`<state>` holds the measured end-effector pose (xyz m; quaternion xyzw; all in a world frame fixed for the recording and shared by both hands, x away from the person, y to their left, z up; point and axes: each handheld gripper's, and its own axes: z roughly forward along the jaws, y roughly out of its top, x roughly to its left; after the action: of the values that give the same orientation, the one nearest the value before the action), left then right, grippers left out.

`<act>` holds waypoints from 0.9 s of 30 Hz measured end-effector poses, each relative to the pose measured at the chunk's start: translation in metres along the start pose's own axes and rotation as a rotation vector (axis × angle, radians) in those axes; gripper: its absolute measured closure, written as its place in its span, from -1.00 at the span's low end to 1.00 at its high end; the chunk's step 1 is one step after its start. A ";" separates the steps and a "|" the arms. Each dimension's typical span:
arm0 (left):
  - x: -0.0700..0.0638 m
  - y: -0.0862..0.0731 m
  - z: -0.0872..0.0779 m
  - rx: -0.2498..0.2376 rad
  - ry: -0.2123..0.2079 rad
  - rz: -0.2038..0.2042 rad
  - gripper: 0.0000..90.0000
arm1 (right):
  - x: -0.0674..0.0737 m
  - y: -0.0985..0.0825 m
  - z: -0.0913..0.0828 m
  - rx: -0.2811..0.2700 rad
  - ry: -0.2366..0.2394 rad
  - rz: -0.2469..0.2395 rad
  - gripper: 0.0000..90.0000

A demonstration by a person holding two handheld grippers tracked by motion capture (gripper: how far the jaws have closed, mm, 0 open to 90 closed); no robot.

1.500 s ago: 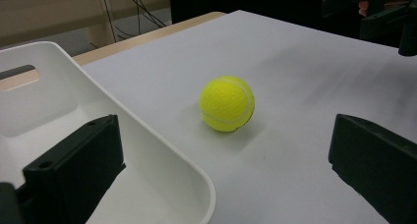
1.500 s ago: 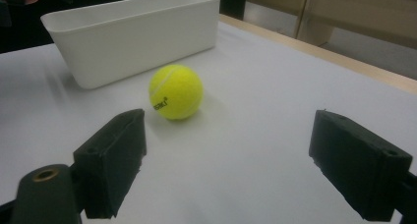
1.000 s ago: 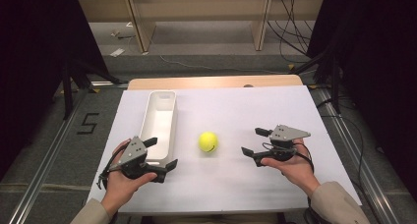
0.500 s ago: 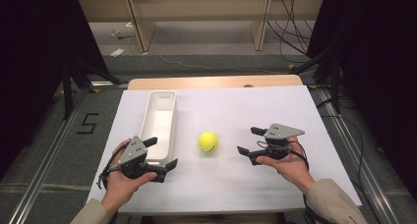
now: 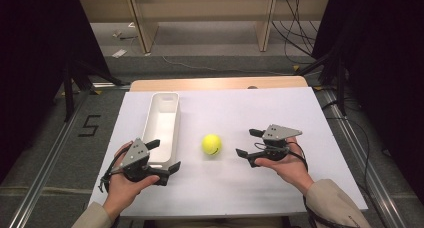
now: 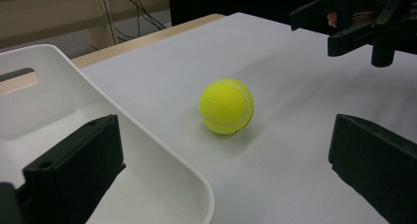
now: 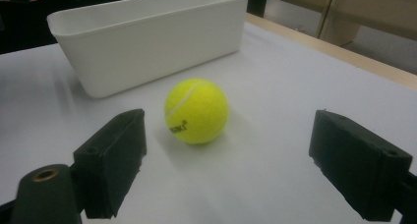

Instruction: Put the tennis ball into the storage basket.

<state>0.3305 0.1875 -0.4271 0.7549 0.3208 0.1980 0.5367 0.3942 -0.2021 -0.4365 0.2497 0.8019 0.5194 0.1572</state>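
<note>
On the white table (image 5: pixel 310 113), the bin's (image 6: pixel 147 150) far end is cut off.

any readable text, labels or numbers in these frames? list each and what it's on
"5": a dark numeral marked on the floor left of the table, seen in the high view.
Black brand print on the tennis ball, right gripper view: too blurred to read for certain.
White bin: no marking visible.
</note>
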 end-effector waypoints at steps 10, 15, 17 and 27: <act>0.000 0.000 0.000 0.000 -0.001 0.000 -1.00 | 0.002 0.002 0.009 0.015 0.017 -0.004 -0.66; 0.000 0.000 0.000 0.000 -0.002 -0.001 -1.00 | 0.002 0.003 0.013 0.014 0.019 -0.005 -0.66; 0.000 0.000 0.000 0.000 -0.002 0.001 -1.00 | 0.002 0.003 0.015 0.018 0.019 -0.005 -0.66; 0.000 0.000 0.000 -0.001 -0.003 0.001 -1.00 | 0.002 0.005 0.021 0.024 0.026 -0.006 -0.66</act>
<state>0.3306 0.1876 -0.4270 0.7551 0.3195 0.1973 0.5374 0.4048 -0.1836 -0.4410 0.2427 0.8108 0.5124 0.1454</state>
